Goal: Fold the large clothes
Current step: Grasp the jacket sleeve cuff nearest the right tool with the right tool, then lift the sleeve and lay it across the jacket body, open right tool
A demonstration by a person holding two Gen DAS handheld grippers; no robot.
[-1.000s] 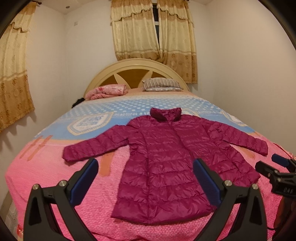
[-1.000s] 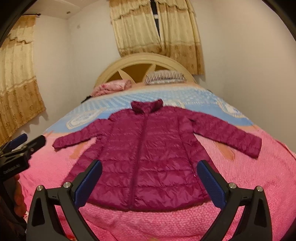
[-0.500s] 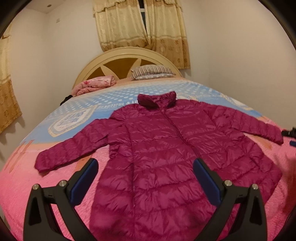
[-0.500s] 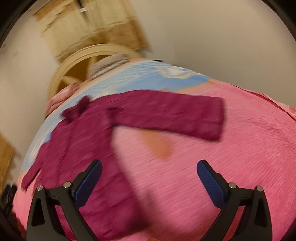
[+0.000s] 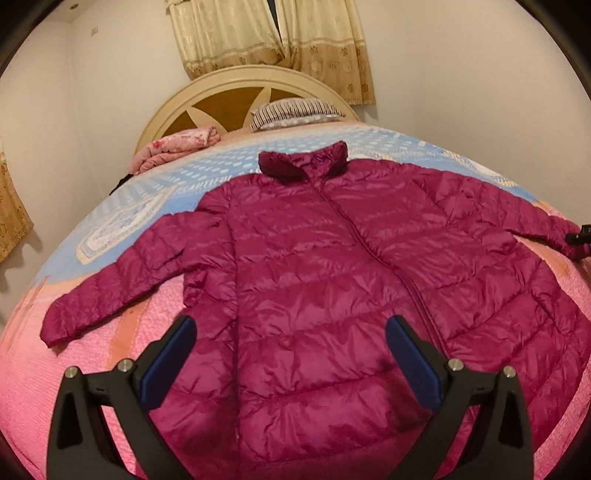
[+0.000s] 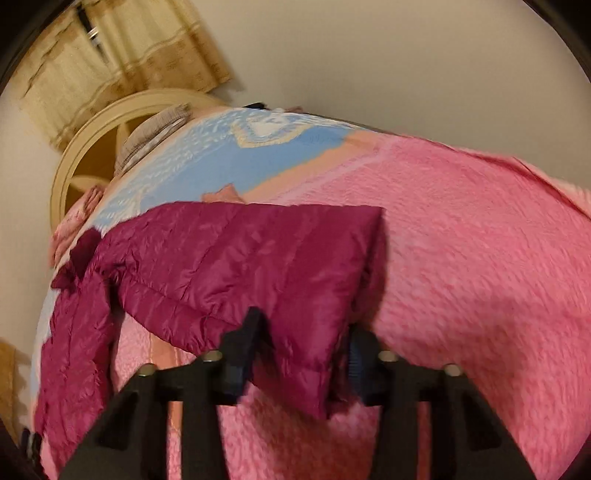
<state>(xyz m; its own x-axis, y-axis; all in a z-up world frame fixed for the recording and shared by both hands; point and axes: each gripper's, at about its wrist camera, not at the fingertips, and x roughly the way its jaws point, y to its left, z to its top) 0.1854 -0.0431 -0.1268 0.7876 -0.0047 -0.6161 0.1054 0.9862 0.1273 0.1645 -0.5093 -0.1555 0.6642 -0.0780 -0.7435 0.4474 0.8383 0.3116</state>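
Your right gripper clamped the jacket's sleeve cuff, seen only in its own view; your left gripper hung unclenched over the jacket, flat on the bed.

striped pillow lying by headboard | pink folded blanket sitting left | curtains hanging behind

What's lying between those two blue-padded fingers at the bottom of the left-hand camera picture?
In the left wrist view, the magenta quilted puffer jacket lies spread on the pink bedspread between the open left gripper fingers, ungripped.
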